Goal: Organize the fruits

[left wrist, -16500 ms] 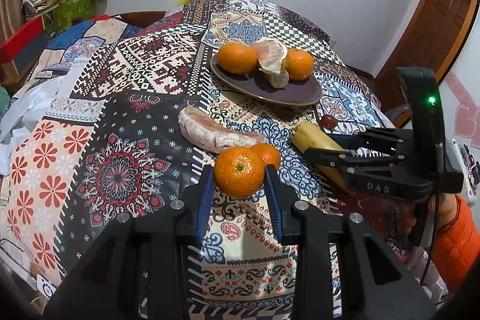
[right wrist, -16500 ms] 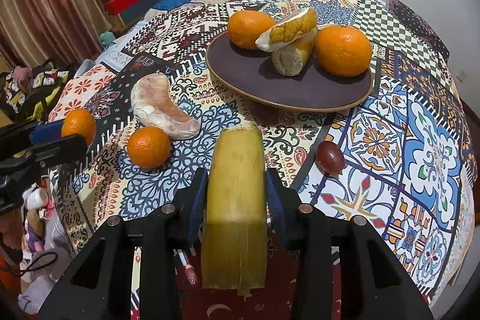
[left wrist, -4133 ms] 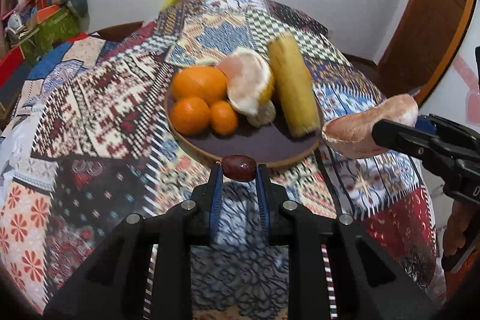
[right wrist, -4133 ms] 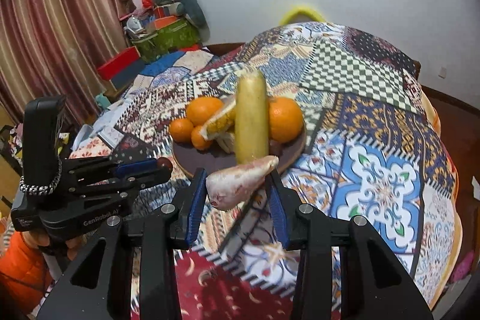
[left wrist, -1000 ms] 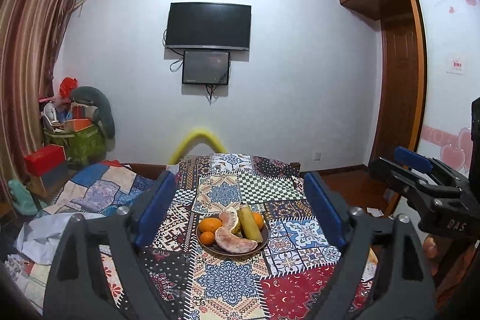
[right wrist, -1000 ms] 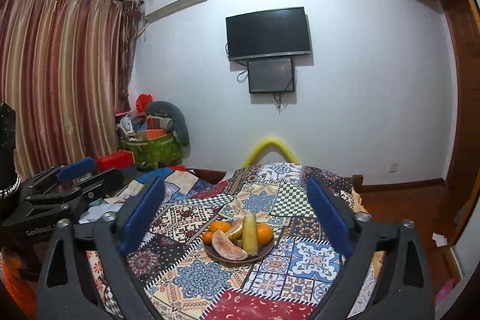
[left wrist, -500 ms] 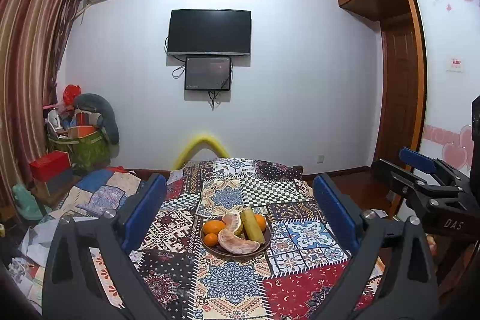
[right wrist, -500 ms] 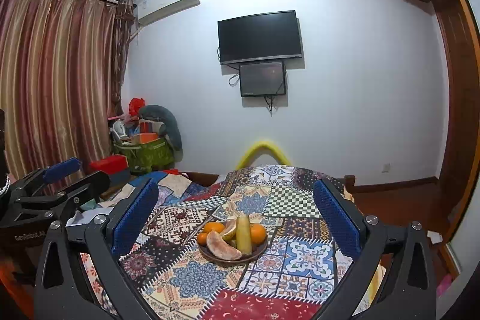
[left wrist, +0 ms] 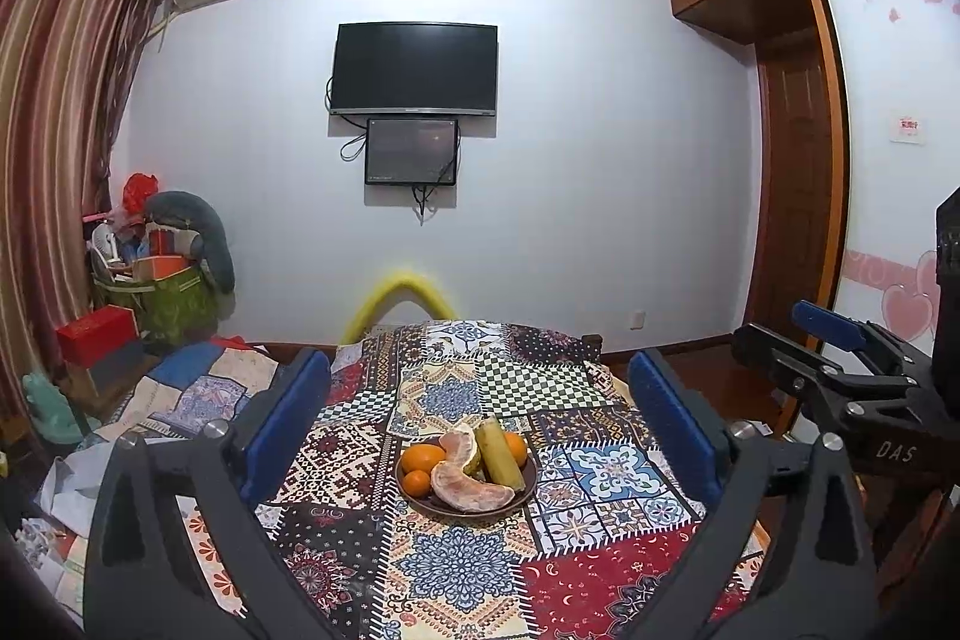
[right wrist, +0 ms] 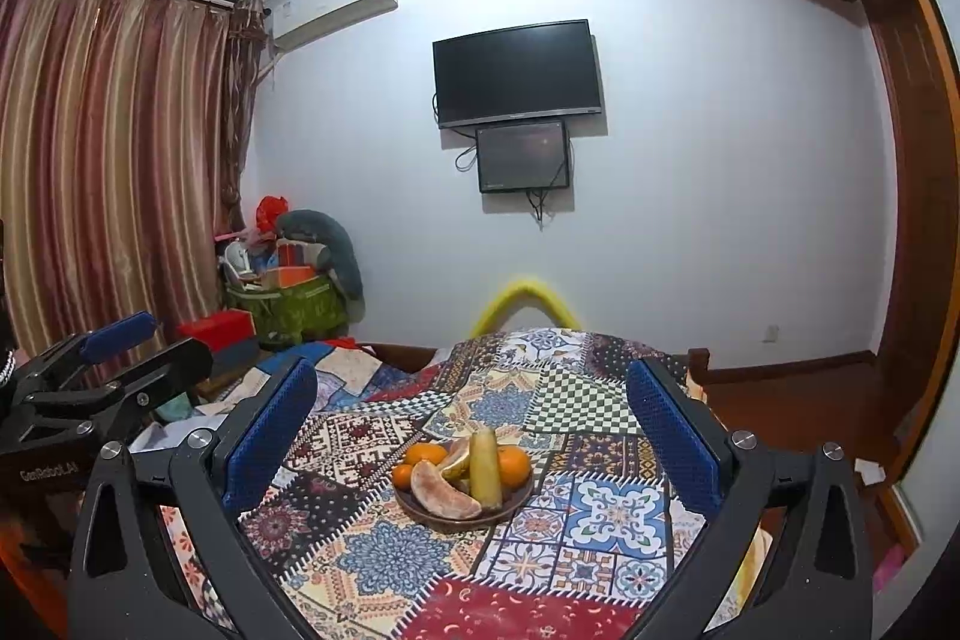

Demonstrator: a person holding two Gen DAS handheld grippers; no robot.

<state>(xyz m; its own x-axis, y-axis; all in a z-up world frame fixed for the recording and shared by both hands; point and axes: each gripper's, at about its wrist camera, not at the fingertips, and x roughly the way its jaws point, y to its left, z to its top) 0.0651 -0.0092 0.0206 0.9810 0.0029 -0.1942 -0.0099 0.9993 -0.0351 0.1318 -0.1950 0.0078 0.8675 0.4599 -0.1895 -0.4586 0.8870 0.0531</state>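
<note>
1. Left wrist view: left gripper (left wrist: 480,424) has its blue pads (left wrist: 287,421) spread really wide with nothing between them; it's well back from the fruit; the plate (left wrist: 528,484) sits mid-quilt (left wrist: 456,568), loaded up; oranges (left wrist: 423,457) on the left side, a peeled pomelo wedge (left wrist: 471,490) across the front, a yellow banana-ish fruit (left wrist: 498,451) lying front to back on the right, one more orange peeking out behind it; right gripper (left wrist: 828,340) pokes in from the right edge, seen side-on; TV (left wrist: 415,67) on the far wall with a smaller screen (left wrist: 411,151) under it.

2. Right wrist view: right gripper (right wrist: 474,424) is just as wide, holding nothing; same plate (right wrist: 522,502) further out on the quilt (right wrist: 384,550), all the fruit piled on it; pomelo wedge (right wrist: 441,490) in front, banana thing (right wrist: 485,466) down the middle, oranges (right wrist: 515,465) either side; left gripper (right wrist: 126,340) shows at the left edge, side-on; striped curtains (right wrist: 108,172) on the left; AC unit (right wrist: 336,10) up by the ceiling.
</note>
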